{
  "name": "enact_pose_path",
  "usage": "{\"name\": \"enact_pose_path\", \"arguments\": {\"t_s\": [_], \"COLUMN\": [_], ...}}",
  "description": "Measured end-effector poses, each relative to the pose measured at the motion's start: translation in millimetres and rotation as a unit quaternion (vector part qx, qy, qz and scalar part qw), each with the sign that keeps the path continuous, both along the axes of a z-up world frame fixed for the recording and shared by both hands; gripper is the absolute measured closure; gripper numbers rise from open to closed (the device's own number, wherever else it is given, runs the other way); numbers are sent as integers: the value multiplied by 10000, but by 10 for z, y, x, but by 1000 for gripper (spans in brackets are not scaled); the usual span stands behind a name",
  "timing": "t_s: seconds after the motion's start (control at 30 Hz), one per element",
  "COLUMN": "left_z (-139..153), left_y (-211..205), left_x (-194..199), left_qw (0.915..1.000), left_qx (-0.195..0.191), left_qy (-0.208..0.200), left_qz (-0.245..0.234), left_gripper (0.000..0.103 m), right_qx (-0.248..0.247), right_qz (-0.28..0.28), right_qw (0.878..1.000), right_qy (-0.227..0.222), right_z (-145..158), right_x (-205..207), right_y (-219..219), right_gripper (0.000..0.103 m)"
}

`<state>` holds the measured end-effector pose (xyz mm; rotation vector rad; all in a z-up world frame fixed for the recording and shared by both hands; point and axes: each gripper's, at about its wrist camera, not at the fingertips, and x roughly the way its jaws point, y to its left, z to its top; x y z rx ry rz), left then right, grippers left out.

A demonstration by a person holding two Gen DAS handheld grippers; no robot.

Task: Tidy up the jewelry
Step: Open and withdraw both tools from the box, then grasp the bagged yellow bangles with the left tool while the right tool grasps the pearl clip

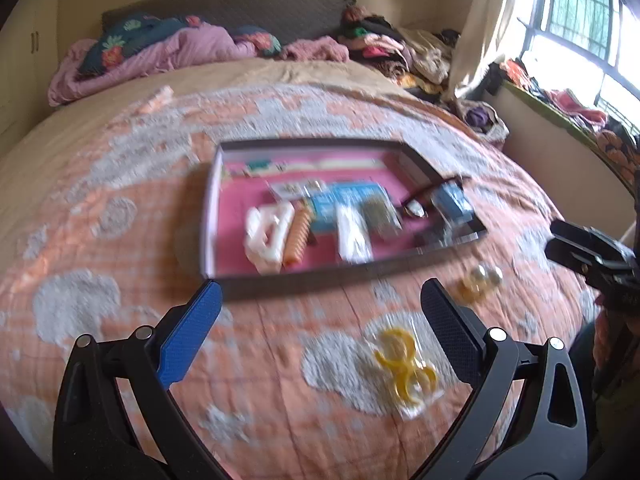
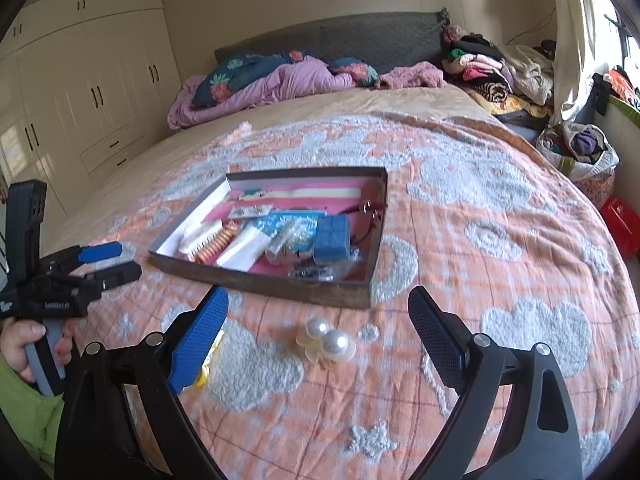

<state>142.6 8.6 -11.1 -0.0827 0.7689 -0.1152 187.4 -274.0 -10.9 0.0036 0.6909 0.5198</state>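
Observation:
A shallow dark box with a pink lining lies on the bed and holds hair clips, packets and a blue case. My left gripper hovers open just in front of it, nothing between its fingers. A yellow clip in a clear bag lies by its right finger. A pair of big pearl pieces rests further right. In the right wrist view my right gripper is open above the pearl pieces, with the box beyond. The left gripper shows at the left, also open.
The bed has an orange and grey patterned cover. Purple bedding and pillows lie at the head, with piled clothes at the far right. Wardrobes line the left wall. A hand in a green sleeve holds the left gripper.

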Motion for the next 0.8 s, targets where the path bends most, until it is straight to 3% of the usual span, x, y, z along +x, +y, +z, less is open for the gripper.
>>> {"name": "enact_pose_path", "arguments": {"t_s": [0.33,0.67,0.8], "left_z": [-491,-748,-797], "left_y": [-425,-509,-565], "left_x": [-131,-65,-50], "left_qw": [9955,9930,9921], "left_qx": [83,140,200], "left_qy": [727,960,981], "left_qz": [-602,-669,-754], "left_gripper": [10,10,11], "right_qx": [-216,-539,-762], "right_qz": [15,31,157], "right_qw": [9994,9955,9933], "right_qy": [254,776,860], "right_z": [-197,-614,-727], "right_x": [84,311,358], "right_y": [53,134,249], "right_gripper": [12,13,24]}}
